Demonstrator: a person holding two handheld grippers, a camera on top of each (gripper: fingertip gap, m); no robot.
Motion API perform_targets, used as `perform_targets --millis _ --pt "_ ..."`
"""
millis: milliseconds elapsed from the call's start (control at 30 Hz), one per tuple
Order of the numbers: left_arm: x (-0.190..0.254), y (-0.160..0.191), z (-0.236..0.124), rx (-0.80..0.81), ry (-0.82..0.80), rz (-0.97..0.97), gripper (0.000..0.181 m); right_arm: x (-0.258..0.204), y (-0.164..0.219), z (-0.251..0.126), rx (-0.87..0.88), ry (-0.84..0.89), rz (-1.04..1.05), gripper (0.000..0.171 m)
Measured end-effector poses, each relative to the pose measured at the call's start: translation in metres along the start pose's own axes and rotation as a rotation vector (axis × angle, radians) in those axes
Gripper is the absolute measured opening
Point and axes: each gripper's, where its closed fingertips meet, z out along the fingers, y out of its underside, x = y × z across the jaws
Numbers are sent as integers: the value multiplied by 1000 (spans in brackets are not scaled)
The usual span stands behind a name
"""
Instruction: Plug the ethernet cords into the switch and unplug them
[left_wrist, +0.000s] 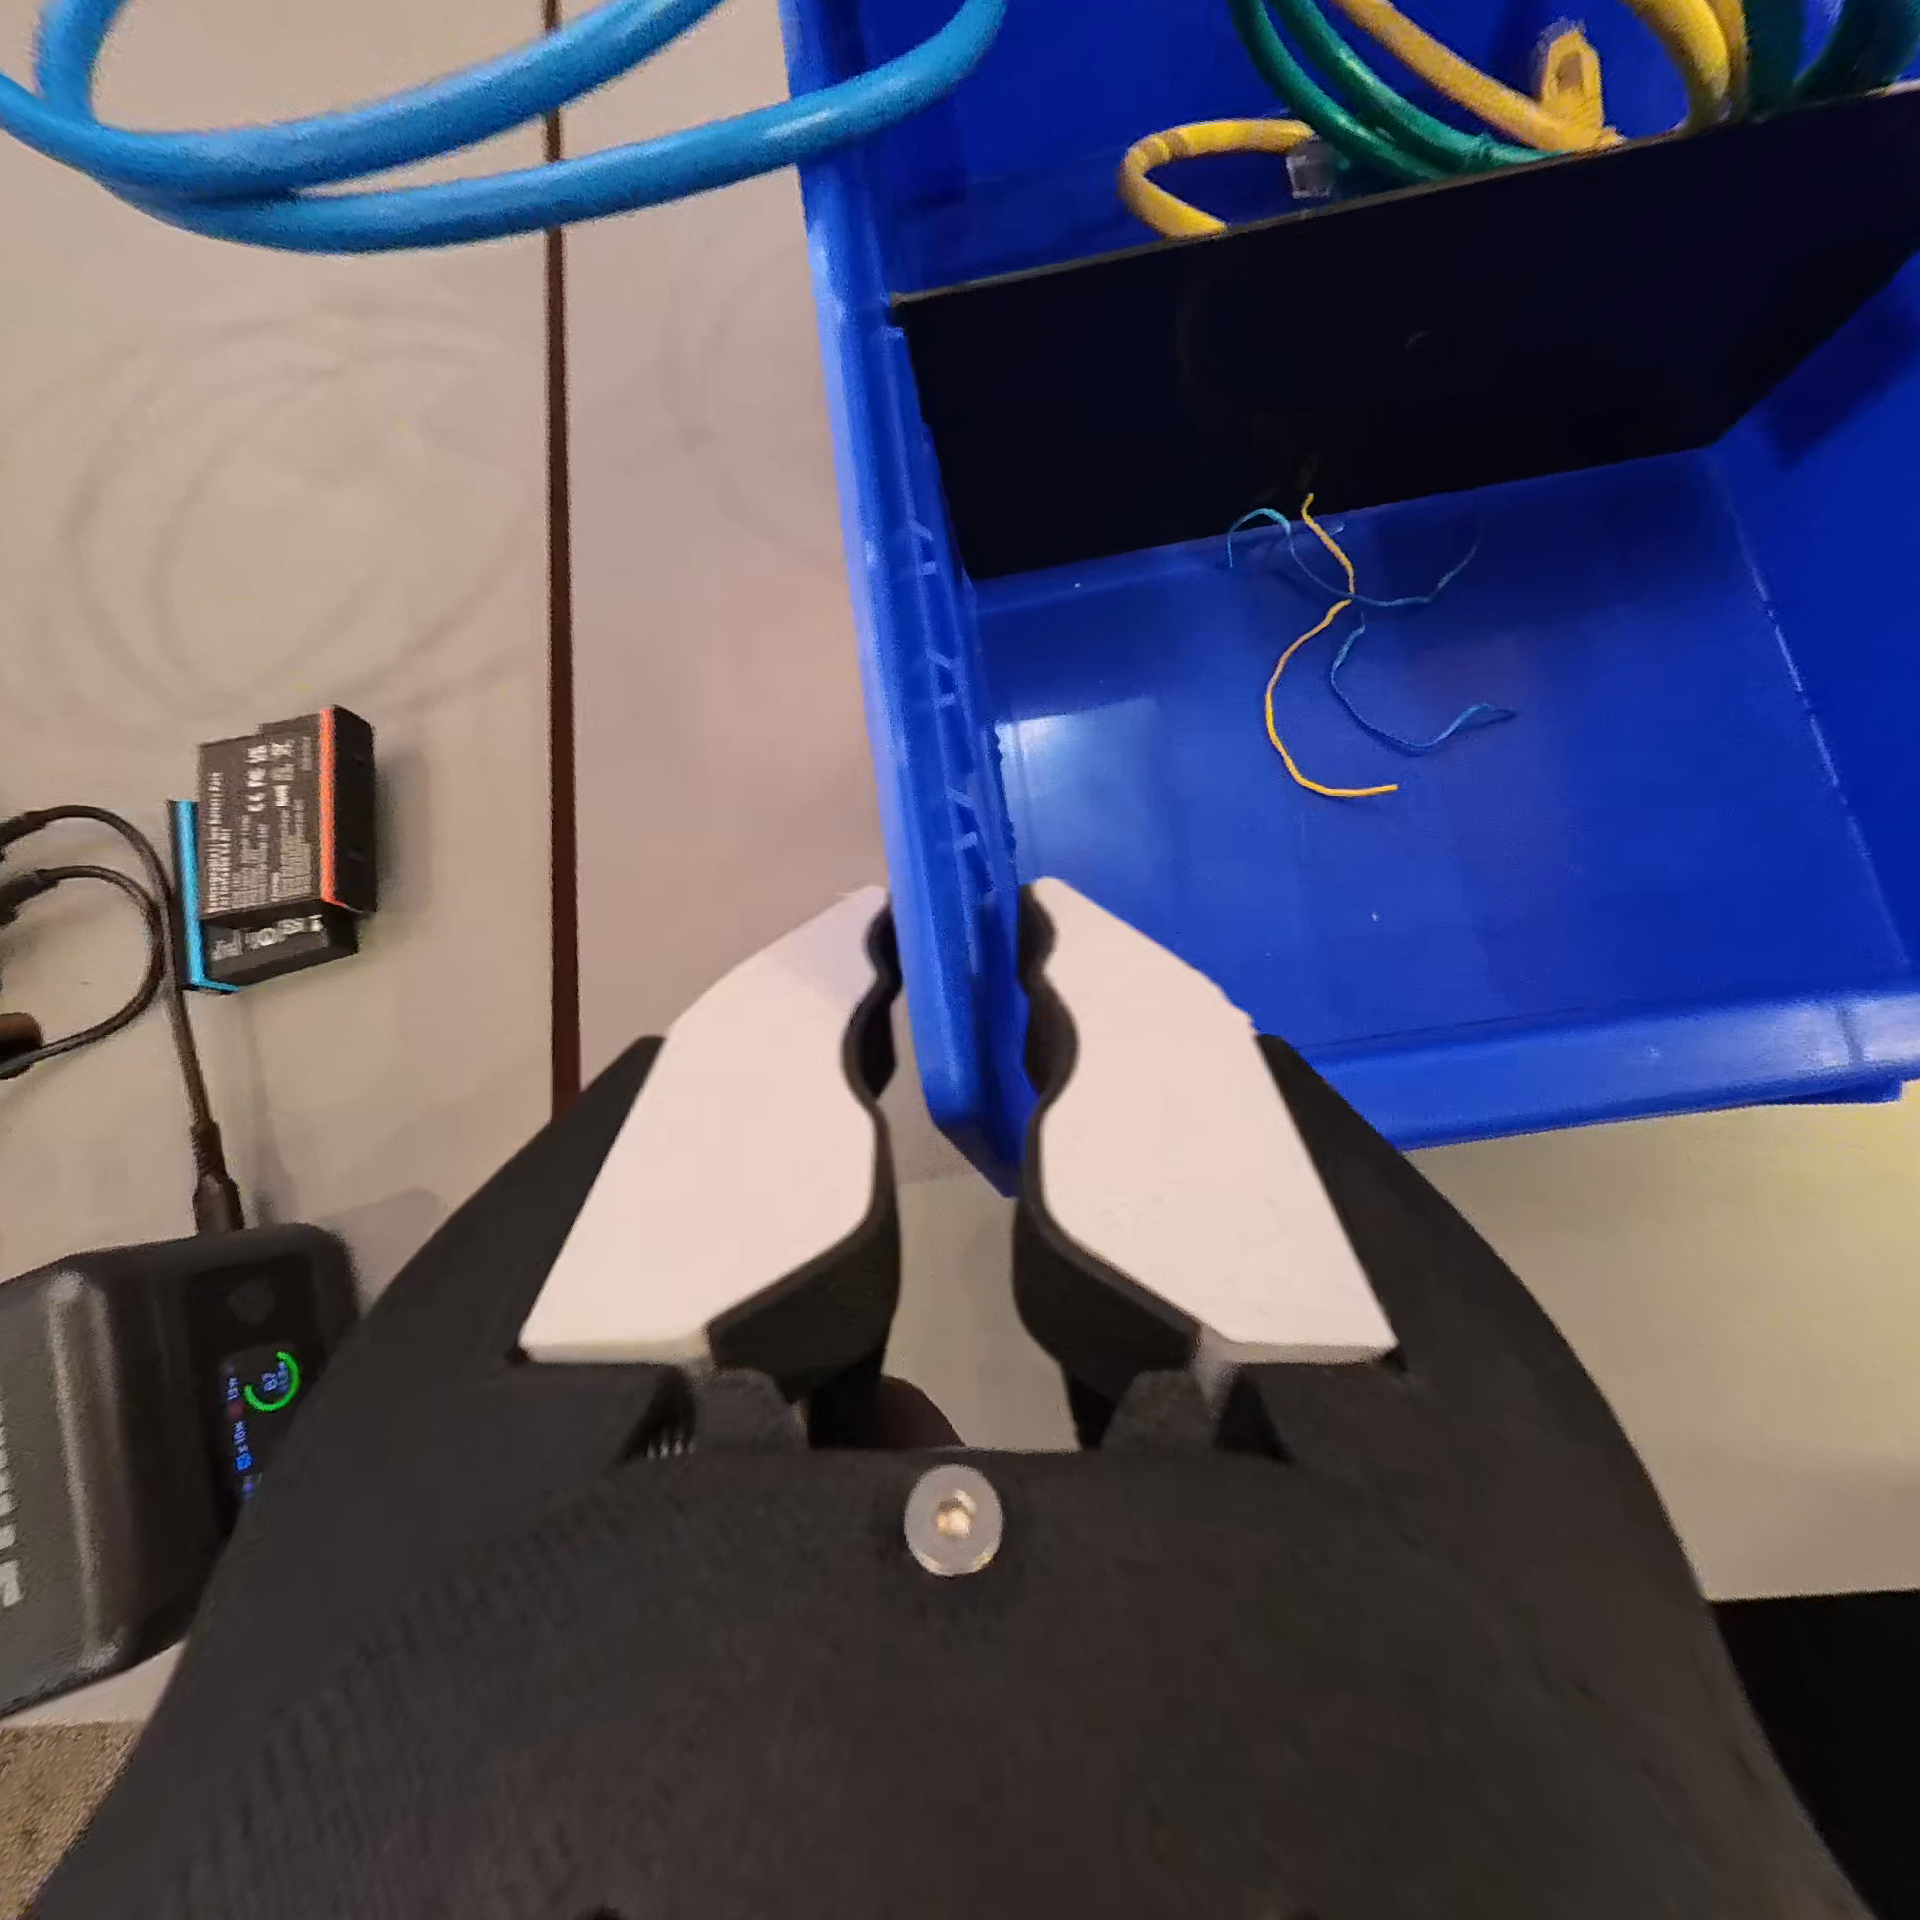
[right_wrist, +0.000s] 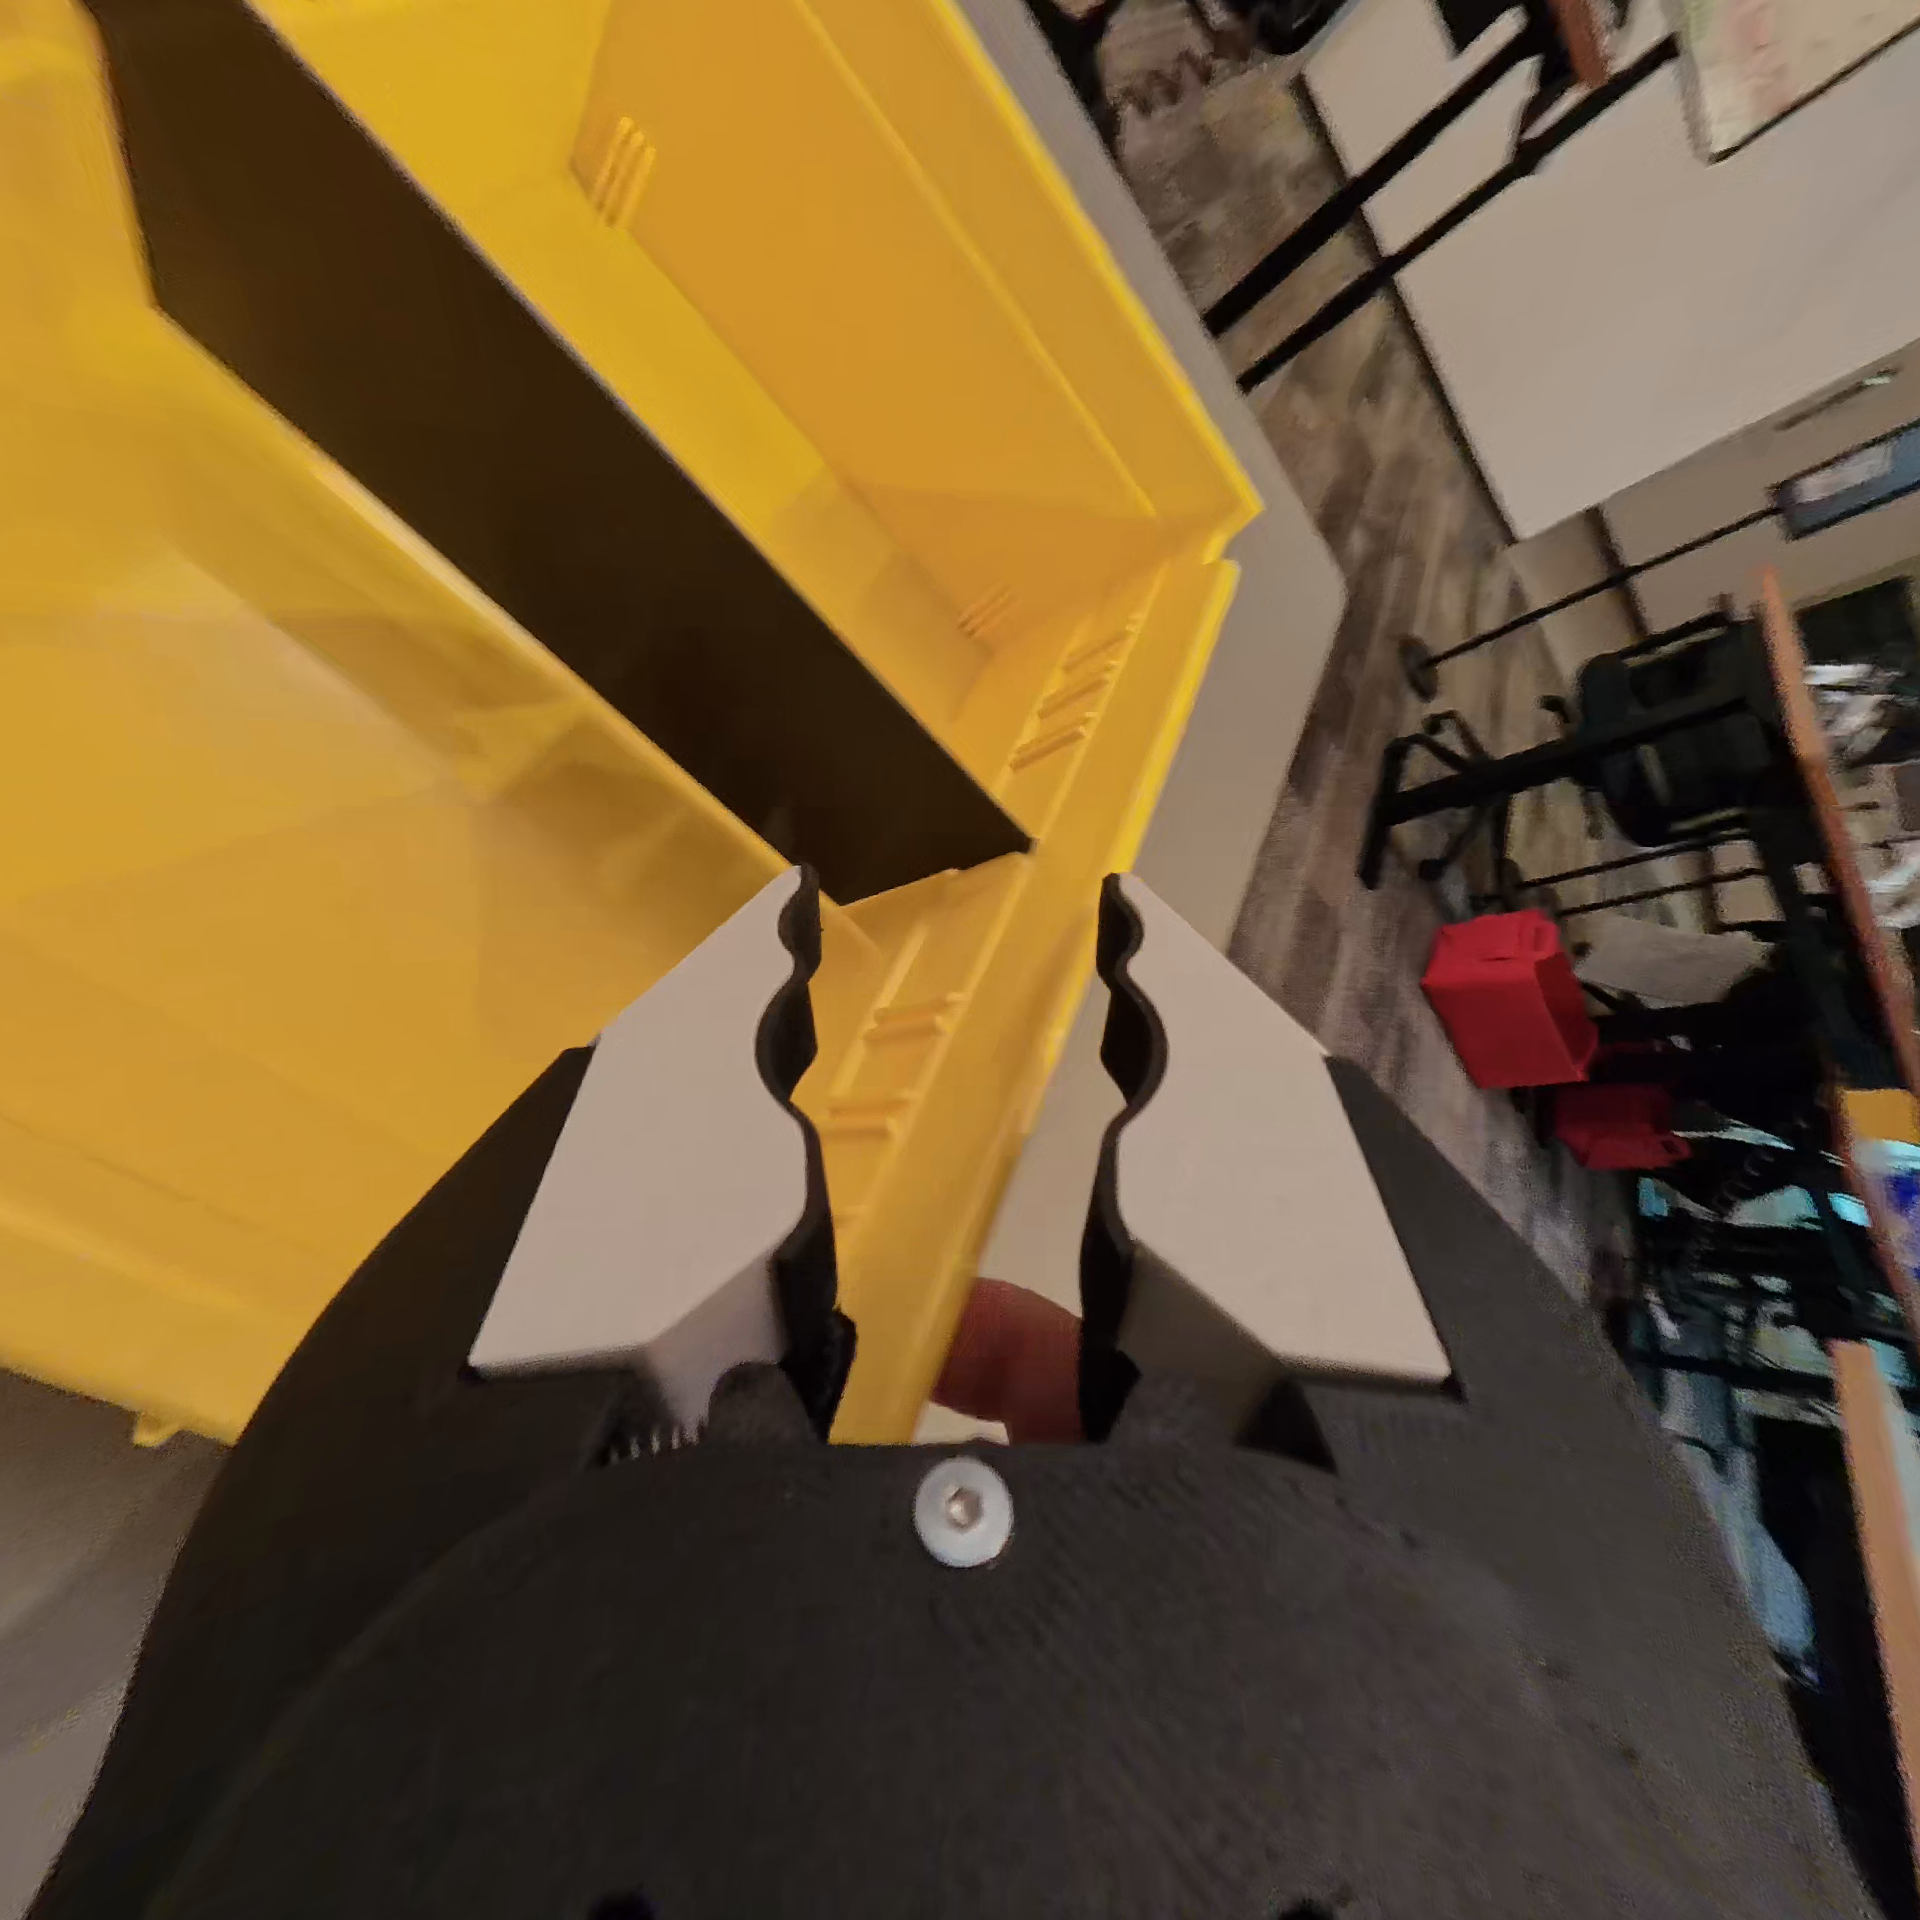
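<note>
Blue plastic all over our left wrist view: we've got the left gripper (left_wrist: 951, 904) pinched down on the side wall of a blue plastic storage bin (left_wrist: 1455, 852), fingers nearly together with only the bin's rim between them. That bin sits tilted near the front edge of the pale worktop (left_wrist: 364, 468), and a black divider panel (left_wrist: 1351, 364) splits it. The near compartment holds just a few loose strands of yellow and blue wire (left_wrist: 1340, 655); the far one has the ethernet cords, a yellow one (left_wrist: 1205, 166) and a green one (left_wrist: 1351, 104) coiled up, plus a light blue cord (left_wrist: 416, 177) looping out over the bin's left wall onto the worktop. Our right gripper (right_wrist: 956, 883) is straddling the wall of a yellow plastic bin (right_wrist: 364, 935), jaws partly open, so it looks more like bracing than gripping, with nothing clamped as far as we can tell. No switch shows in either view, so plugging hasn't started by our guess. What matters next: the cords lie straight ahead of the left gripper, beyond the divider, and the left is clearly the closer one. Batteries (left_wrist: 281, 842) and a charger (left_wrist: 135, 1455) sit off at the left edge.
</note>
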Motion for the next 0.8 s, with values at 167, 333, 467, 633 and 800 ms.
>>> perform_targets --millis 167,333,467,633,800 --pt "-8 -25 -24 149 -82 -34 59 25 -37 -31 79 152 -32 54" --pt "34 -77 -56 280 -138 197 72 -5 -109 -59 180 125 -121 52" --pt "129 -130 -71 406 14 349 71 -54 -178 -73 289 29 -139 53" --pt "260 -153 -61 451 260 528 69 -136 -252 -78 397 -143 -174 62" --pt "354 -130 -22 367 446 632 73 -220 -285 -60 368 -328 -223 78"
